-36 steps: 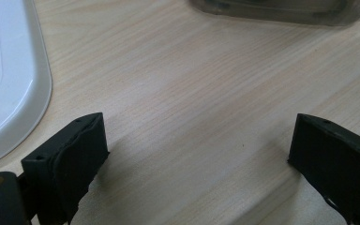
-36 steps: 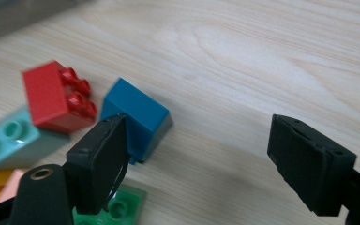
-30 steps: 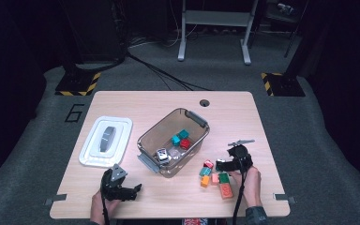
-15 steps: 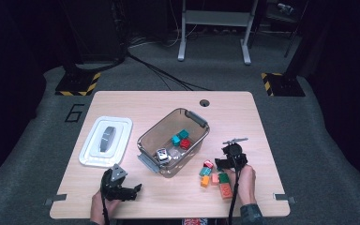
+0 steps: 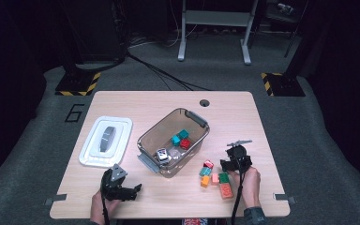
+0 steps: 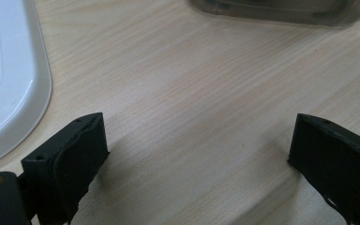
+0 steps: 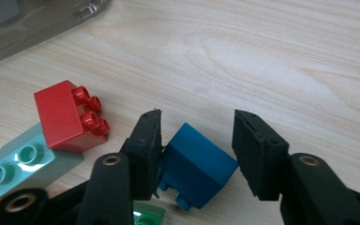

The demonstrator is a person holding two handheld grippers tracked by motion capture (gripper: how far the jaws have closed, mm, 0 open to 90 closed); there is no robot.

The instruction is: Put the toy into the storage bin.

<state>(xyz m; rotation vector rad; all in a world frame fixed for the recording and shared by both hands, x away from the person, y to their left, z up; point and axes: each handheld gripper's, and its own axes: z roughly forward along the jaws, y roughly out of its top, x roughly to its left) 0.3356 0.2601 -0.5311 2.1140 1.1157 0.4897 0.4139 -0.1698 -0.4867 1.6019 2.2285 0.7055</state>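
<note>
I am working my right gripper (image 7: 194, 140) at the near right of the table (image 5: 243, 112), its jaws having just been narrowing around a blue brick (image 7: 199, 164); the left jaw is touching the brick, while a sliver of gap is showing at the right one. A red brick (image 7: 68, 117) and a mint brick (image 7: 23, 161) are crowding just beside it, leaving bare wood ahead toward the far edge. My left gripper (image 6: 197, 150) is resting wide over bare tabletop, between the white lid (image 6: 7, 79) and the clear bin (image 5: 173, 140).
</note>
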